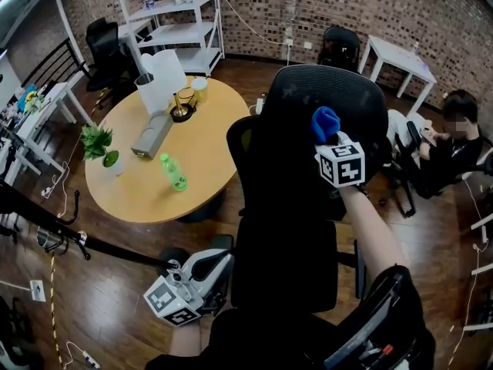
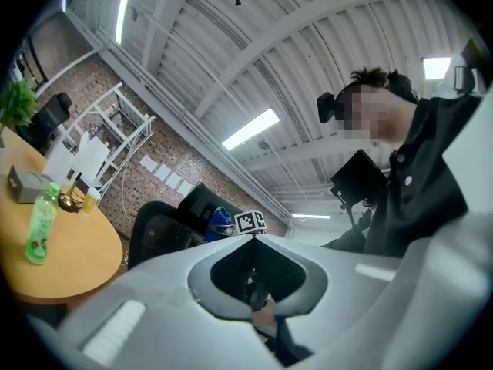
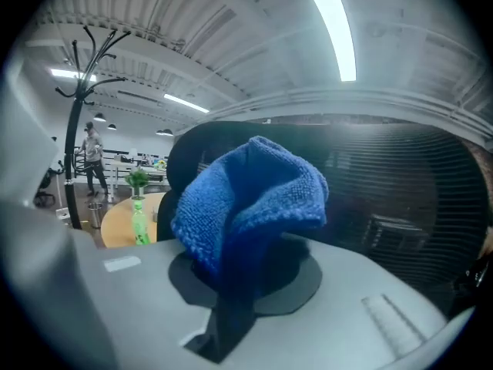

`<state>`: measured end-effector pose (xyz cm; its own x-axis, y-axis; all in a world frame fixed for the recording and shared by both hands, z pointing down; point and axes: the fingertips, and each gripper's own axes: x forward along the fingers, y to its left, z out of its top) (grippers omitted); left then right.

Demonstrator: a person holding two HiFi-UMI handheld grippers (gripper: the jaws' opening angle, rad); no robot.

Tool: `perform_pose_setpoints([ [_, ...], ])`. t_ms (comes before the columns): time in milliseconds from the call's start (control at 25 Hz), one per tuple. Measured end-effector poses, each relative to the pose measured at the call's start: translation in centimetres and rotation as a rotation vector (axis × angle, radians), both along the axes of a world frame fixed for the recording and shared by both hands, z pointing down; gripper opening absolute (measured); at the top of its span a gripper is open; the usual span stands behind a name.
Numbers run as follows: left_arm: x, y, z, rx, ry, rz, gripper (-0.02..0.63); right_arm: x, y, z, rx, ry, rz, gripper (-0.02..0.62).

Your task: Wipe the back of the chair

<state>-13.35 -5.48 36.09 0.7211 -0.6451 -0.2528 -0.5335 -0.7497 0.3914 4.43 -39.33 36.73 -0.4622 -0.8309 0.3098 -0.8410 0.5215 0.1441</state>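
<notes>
The black mesh office chair (image 1: 308, 206) stands right in front of me, its back facing me. A bunched blue cloth (image 1: 325, 122) touches the upper part of the chair back, and my right gripper (image 1: 330, 136) is shut on it. In the right gripper view the cloth (image 3: 246, 199) bulges out of the jaws against the dark mesh (image 3: 385, 183). My left gripper (image 1: 208, 267) hangs low at the chair's left side, tilted upward, jaws together and holding nothing. Its own view shows the chair (image 2: 166, 233) and the cloth (image 2: 221, 220) from below.
A round wooden table (image 1: 200, 160) left of the chair carries a green bottle (image 1: 174, 173), a potted plant (image 1: 96, 141) and a lamp. White shelving (image 1: 177, 14) stands behind it. A person (image 1: 454, 137) sits at the right near a white table (image 1: 400, 56).
</notes>
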Motion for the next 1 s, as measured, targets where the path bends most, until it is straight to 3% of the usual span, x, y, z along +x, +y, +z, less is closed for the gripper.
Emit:
perform_pose_setpoints([
  [360,-3.4,1.4,0.4,-0.025,-0.022,-0.119,0.006,-10.0,0.5,2.7,-0.033,-0.004,-0.167,0.054],
  [560,-4.1,1.8,0.8,-0.033,-0.034,-0.143,0.006,-14.5,1.3,4.4,-0.067,-0.023,-0.271,0.055],
  [640,-3.9,1.9,0.7,-0.031,-0.039,-0.145,0.006,-17.3,3.3,4.8,-0.100,-0.052,-0.413,0.055],
  [760,-3.9,2.0,0.6,-0.034,-0.049,-0.155,0.006,-21.5,7.9,3.6,-0.131,-0.187,-0.720,0.055],
  [800,-3.9,2.0,0.6,-0.036,-0.052,-0.160,0.006,-22.1,8.5,3.2,-0.135,-0.230,-0.762,0.055],
  [880,-4.0,2.1,0.7,-0.040,-0.059,-0.170,0.006,-21.8,7.0,3.9,-0.160,-0.268,-0.704,0.055],
  [1000,-3.9,2.3,0.9,-0.046,-0.065,-0.178,0.006,-18.8,2.7,6.9,-0.231,-0.255,-0.485,0.055],
])
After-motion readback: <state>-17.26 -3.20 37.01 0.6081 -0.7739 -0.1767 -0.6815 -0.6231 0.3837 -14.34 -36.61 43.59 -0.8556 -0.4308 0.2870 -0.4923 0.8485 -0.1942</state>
